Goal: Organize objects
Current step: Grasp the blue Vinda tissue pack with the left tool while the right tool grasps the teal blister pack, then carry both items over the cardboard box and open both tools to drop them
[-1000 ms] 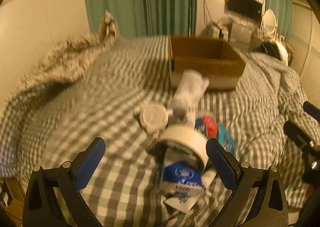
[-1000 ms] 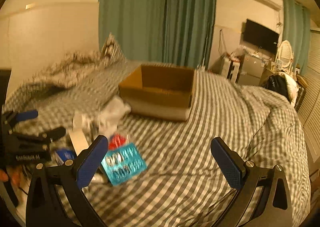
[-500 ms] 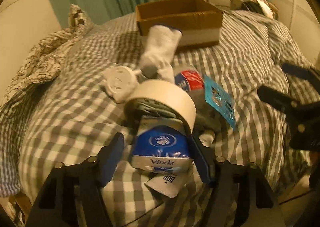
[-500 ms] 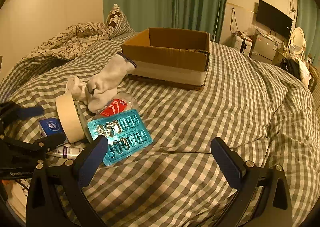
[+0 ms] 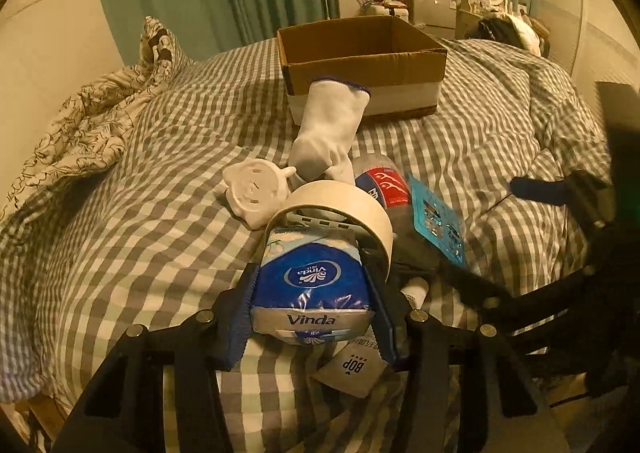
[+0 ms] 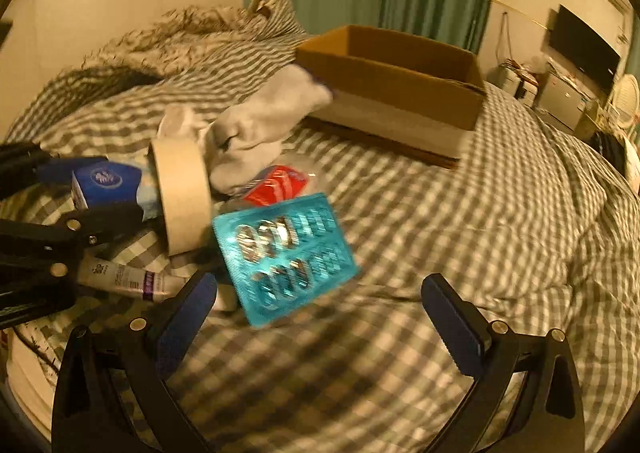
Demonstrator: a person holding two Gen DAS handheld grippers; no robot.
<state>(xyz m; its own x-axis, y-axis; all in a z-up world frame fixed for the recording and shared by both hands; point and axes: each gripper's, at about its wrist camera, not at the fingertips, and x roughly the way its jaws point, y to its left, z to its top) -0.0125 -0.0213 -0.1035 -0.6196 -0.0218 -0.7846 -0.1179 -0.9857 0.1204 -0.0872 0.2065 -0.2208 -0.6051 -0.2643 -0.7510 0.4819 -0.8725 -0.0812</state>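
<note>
Between the left gripper's (image 5: 312, 301) jaws: tissue pack (image 5: 312, 281), pressed both sides.

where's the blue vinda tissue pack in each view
Left wrist: Vinda tissue pack low centre, between the left gripper fingers.
Right wrist: tissue pack far left, beside the tape roll.
Shared landmark: cardboard box.

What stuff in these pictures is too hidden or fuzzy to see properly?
- Cardboard box floor: both views, near wall hides it.
- Blister pack print: right view, motion blur.
- Plastic bottle: left view, sock and tape roll cover part.
- Tube: right view, left tongs, shut on the tissue pack, hide its end.
</note>
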